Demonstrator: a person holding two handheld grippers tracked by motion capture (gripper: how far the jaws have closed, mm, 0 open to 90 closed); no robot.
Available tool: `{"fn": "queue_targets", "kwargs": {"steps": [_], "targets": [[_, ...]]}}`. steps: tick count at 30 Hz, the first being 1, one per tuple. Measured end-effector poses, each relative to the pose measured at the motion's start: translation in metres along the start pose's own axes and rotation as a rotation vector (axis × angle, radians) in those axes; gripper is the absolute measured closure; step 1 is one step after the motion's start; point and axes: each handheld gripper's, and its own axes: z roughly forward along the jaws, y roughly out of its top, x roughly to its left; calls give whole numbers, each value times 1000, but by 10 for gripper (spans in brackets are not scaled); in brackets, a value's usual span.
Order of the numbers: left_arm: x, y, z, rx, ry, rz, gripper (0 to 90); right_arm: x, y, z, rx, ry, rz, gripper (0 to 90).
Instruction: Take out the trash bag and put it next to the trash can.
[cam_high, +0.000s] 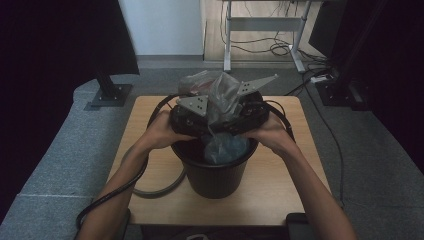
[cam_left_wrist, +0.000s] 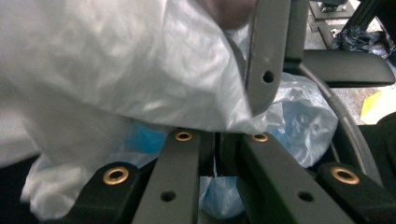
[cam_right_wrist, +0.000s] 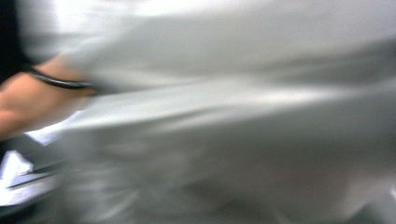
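A black bucket (cam_high: 215, 175) stands in the middle of the wooden table (cam_high: 280, 200) with a bluish plastic bag (cam_high: 225, 147) inside it. Above the rim, a crumpled clear plastic bag (cam_high: 220, 90) bunches up between my two grippers. My left gripper (cam_high: 192, 117) is at the rim's left. In the left gripper view its tips (cam_left_wrist: 217, 137) are pressed together on the film of the clear bag (cam_left_wrist: 116, 70). One dark jaw of the other gripper hangs just beyond. My right gripper (cam_high: 250, 112) is at the rim's right. Blurred plastic (cam_right_wrist: 233, 116) hides its jaws.
A thick cable (cam_high: 160, 190) loops on the table left of the bucket. A wrist with a black band (cam_right_wrist: 28, 98) is at the left of the right gripper view. Behind the table are a black stand base (cam_high: 107, 95), a desk frame (cam_high: 260, 30) and floor cables.
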Motion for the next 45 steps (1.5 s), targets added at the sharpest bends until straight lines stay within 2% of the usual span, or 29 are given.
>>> {"fn": "queue_targets", "kwargs": {"steps": [1, 2, 3, 6, 10, 12, 14, 15, 17, 19, 22, 25, 26, 28, 30, 31, 32, 34, 35, 39, 40, 41, 42, 43, 44, 45], "targets": [[1, -3, 0, 0, -11, -13, 875, 1, 0, 0, 0, 17, -4, 469], [1, -5, 0, -4, -17, -20, 845, 2, 0, -1, 6, -2, -16, 577], [1, -6, 0, -2, -9, -24, 802, 2, 0, -2, 16, -40, -32, 618], [0, -10, -7, -18, 12, -62, 653, -3, -2, -6, -6, -74, -26, 734], [0, -18, -27, -33, 88, -118, 480, -3, -2, -14, -10, -123, -47, 773], [6, -25, -38, -52, 117, -181, 418, -1, -2, -23, -22, -127, -59, 777], [13, -31, -43, -54, 139, -221, 385, 0, -1, -30, -36, -118, -67, 779], [17, -34, -43, -55, 146, -228, 354, 1, -1, -33, -40, -106, -73, 779], [24, -36, -38, -53, 126, -241, 316, 4, 0, -37, -48, -84, -94, 779], [27, -35, -30, -52, 116, -229, 258, 6, 1, -38, -50, -66, -109, 779], [29, -29, -19, -20, 118, -212, 202, 8, 1, -36, -48, -35, -123, 779], [27, -23, -10, 28, 119, -188, 283, 9, 1, -32, -50, -15, -130, 779], [25, -22, -9, 37, 104, -190, 381, 9, 1, -31, -46, -13, -133, 779], [25, -20, -8, 45, 88, -153, 571, 9, 1, -29, -47, -6, -133, 778], [23, -20, -9, 31, 86, -168, 730, 8, 1, -28, -46, -1, -133, 777], [19, -20, -10, 19, 87, -211, 780, 8, 0, -27, -42, -3, -133, 776], [19, -20, -11, 8, 87, -197, 821, 8, 1, -27, -36, -7, -133, 776], [18, -21, -16, -14, 112, -167, 850, 7, 0, -25, -11, -39, -127, 776], [17, -21, -19, -35, 118, -167, 854, 7, 0, -24, 14, -63, -126, 776], [11, -20, -32, -112, 171, -136, 871, 7, -2, -18, 80, -83, -126, 780], [8, -19, -33, -128, 180, -145, 874, 7, -2, -15, 93, -83, -128, 781], [7, -17, -34, -130, 182, -135, 875, 7, -2, -12, 105, -78, -130, 782], [5, -16, -34, -141, 174, -150, 875, 7, -2, -10, 111, -80, -136, 781], [5, -15, -34, -135, 174, -141, 875, 8, -1, -8, 125, -93, -139, 776], [3, -15, -33, -129, 181, -149, 876, 8, 0, -6, 133, -107, -146, 761], [2, -15, -34, -125, 177, -147, 876, 8, 1, -5, 136, -130, -151, 714]]}}
